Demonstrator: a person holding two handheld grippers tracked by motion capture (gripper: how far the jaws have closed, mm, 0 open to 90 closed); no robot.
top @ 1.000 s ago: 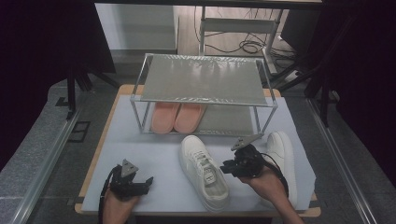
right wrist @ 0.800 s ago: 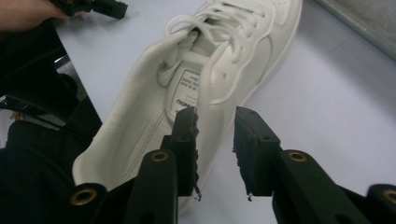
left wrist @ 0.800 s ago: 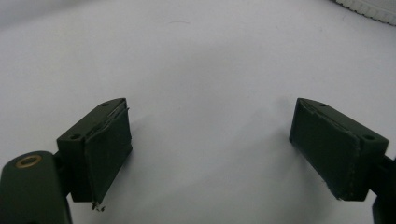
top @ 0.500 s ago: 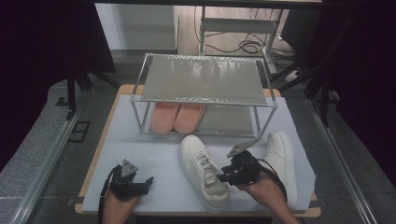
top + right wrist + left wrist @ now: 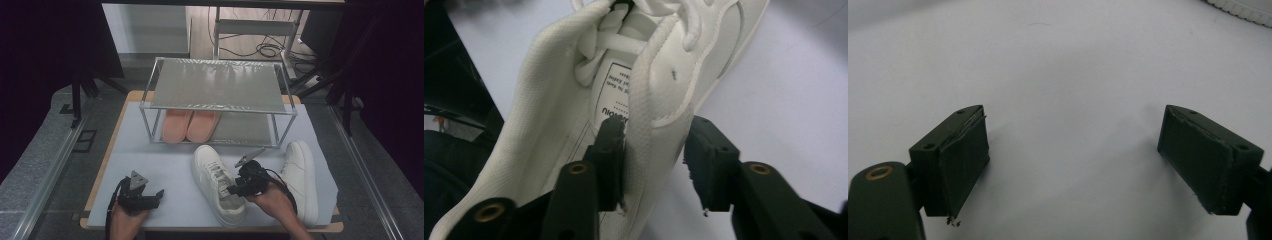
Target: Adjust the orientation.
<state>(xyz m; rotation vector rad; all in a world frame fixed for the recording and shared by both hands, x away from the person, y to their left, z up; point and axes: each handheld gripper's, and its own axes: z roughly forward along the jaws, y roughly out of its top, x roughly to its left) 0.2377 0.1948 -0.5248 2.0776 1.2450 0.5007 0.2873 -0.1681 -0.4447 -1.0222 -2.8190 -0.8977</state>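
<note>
A white sneaker [image 5: 215,175] lies on the pale table mat [image 5: 150,160], toe toward the rack. My right gripper [image 5: 232,189] is at its heel opening. In the right gripper view the sneaker's [image 5: 549,100] padded side wall stands between my right gripper's [image 5: 654,145] jaws, one jaw inside the shoe and one outside. The jaws have just been opening, and the outer pad stands a sliver off the wall. My left gripper [image 5: 157,197] rests low at the front left, open over bare mat, with nothing between its jaws [image 5: 1073,150]. A second white sneaker [image 5: 300,175] lies to the right.
A two-tier metal shoe rack [image 5: 217,85] stands at the back of the table. A pair of pink shoes [image 5: 190,125] sits on its lower shelf. A sneaker's sole edge [image 5: 1243,6] shows at the top right of the left gripper view.
My right gripper has moved down and toward the front, from above the sneaker's laces onto its heel opening. The left gripper has stayed put.
</note>
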